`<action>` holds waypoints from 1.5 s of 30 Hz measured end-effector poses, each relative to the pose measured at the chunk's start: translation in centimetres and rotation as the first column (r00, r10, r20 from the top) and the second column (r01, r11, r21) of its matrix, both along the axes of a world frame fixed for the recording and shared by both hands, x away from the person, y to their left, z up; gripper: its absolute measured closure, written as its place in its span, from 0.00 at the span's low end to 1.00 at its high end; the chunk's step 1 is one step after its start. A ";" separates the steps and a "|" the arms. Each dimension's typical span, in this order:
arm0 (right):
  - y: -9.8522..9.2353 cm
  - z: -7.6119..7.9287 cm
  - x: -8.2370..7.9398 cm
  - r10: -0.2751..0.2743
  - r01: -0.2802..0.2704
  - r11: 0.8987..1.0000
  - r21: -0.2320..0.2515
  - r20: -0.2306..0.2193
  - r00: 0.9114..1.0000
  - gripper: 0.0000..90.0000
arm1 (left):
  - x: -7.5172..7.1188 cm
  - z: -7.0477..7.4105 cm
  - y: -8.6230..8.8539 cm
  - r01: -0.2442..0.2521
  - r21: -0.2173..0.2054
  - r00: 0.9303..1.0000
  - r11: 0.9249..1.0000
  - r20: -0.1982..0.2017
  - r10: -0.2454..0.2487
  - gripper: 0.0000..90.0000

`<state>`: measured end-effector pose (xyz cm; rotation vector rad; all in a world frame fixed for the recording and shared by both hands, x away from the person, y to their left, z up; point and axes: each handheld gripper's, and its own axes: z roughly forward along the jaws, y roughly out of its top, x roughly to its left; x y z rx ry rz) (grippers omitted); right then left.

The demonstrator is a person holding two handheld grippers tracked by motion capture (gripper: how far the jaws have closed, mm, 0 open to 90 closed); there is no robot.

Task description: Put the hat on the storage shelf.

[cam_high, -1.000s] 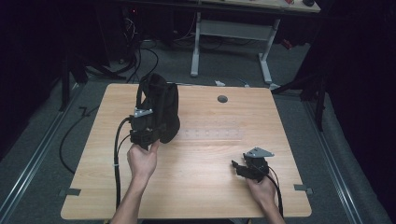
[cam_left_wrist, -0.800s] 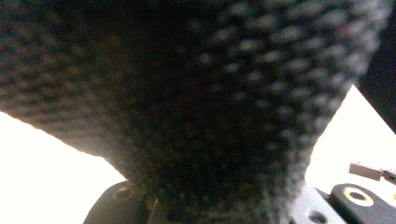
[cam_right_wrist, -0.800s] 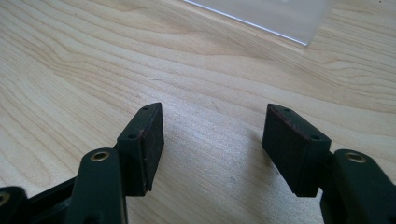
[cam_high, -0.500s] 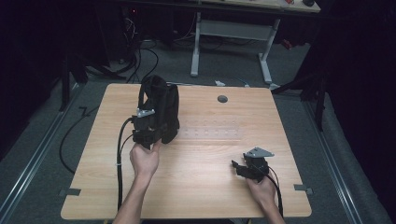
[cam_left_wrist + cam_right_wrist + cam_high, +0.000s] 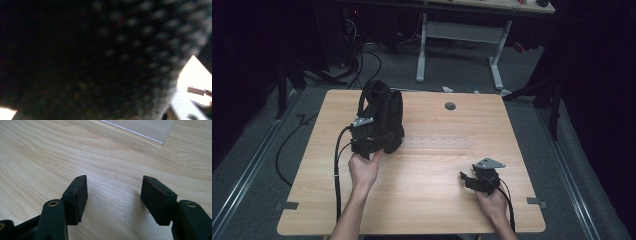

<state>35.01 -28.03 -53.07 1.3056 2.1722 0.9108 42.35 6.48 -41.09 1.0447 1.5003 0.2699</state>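
A black backpack (image 5: 384, 117) stands upright on the left half of the wooden table (image 5: 437, 210). My left gripper (image 5: 368, 139) is pressed against its near side, low down, with the hand right behind it. The left gripper view looks straight into blurred black mesh fabric of the backpack (image 5: 100, 50), so the jaws are hidden. Those jaws have just been opening, and I cannot see whether fabric is between them. My right gripper (image 5: 472, 180) rests near the table's front right. Its jaws stand open (image 5: 113, 182) over bare wood, with nothing between them.
A clear plastic strip (image 5: 439, 142) lies flat mid-table, right of the backpack, and its corner (image 5: 147, 127) lies ahead of the right jaws. A grey grommet (image 5: 450, 106) sits at the far middle. Cables trail off the left edge. A white desk frame (image 5: 462, 35) stands beyond.
The left hand and its gripper have shifted only slightly at the backpack's near side. The backpack still stands in the same spot. The right gripper has kept still.
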 end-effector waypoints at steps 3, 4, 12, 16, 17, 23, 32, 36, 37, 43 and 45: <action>0.0 0.0 0.0 0.000 0.000 1.000 0.000 0.000 1.000 0.43 | -0.2 0.0 0.3 0.031 -0.026 0.999 0.999 0.016 -0.031 0.41; 0.0 0.0 0.0 0.000 0.000 1.000 0.000 0.000 1.000 0.43 | -0.3 0.2 0.5 0.041 -0.045 0.999 0.998 0.024 -0.040 0.36; 0.0 0.0 0.0 -0.001 0.001 1.000 0.001 -0.001 1.000 0.43 | -0.5 0.2 0.6 0.061 -0.046 0.997 0.997 0.049 -0.059 0.22; 0.0 0.0 0.0 -0.001 0.001 1.000 0.000 -0.001 1.000 0.43 | -0.6 0.1 0.6 0.070 -0.041 0.996 0.997 0.059 -0.068 0.19; 0.0 0.0 0.0 -0.001 0.001 1.000 0.001 -0.001 1.000 0.43 | -0.7 0.1 0.6 0.074 -0.040 0.996 0.996 0.062 -0.072 0.19; 0.0 0.0 0.0 -0.002 0.002 1.000 0.002 -0.002 1.000 0.43 | -1.3 0.3 1.2 0.096 -0.042 0.992 0.994 0.081 -0.093 0.16; 0.0 0.0 0.0 -0.002 0.002 1.000 0.005 -0.004 1.000 0.43 | -2.8 0.6 2.3 0.129 -0.052 0.985 0.990 0.123 -0.122 0.13; 0.0 0.0 0.0 -0.002 0.002 1.000 0.005 -0.004 1.000 0.43 | -3.6 0.3 2.8 0.145 -0.039 0.981 0.989 0.136 -0.138 0.12; 0.0 0.0 0.0 -0.002 0.002 1.000 0.005 -0.004 1.000 0.43 | -3.6 0.3 2.8 0.145 -0.039 0.981 0.989 0.136 -0.138 0.12; 0.0 0.0 0.0 -0.002 0.002 1.000 0.007 -0.005 1.000 0.43 | -4.7 -0.8 3.7 0.169 -0.012 0.975 0.986 0.149 -0.165 0.17; -0.1 0.0 0.1 -0.001 0.001 1.000 0.008 -0.005 1.000 0.43 | -4.9 -1.2 4.0 0.171 0.001 0.973 0.985 0.157 -0.169 0.17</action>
